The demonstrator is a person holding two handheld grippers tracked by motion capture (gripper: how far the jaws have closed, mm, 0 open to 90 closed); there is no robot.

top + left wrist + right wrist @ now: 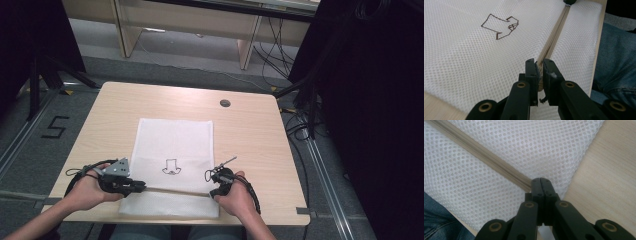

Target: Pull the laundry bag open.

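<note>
White mesh fabric pouch (172,150) lies flat near the front middle of the pale wood-grain tabletop (250,130), its long axis running from the person's edge toward the far edge. A small dark outline emblem (171,167) is printed on it, its narrow end toward the far edge. A beige zipper (172,190) crosses the pouch near its front end, running side to side, at right angles to the long axis.

Left gripper (140,187) sits at the zipper's left end, pointing right along it; in the left gripper view its jaws stand nearly closed, pinching the zipper end (539,72). Right gripper (214,192) sits at the zipper's right end by the pouch's right edge; in the right gripper view (540,182) its jaws are fully closed at the zipper end, what they pinch hidden.

Round dark grommet (225,103) in the tabletop near the far right corner. Grey floor (45,135) around, with a black "5" mark (54,127) at left; black curtain (370,100) at right, cables (272,45) behind, light wooden furniture legs (127,35) beyond.
</note>
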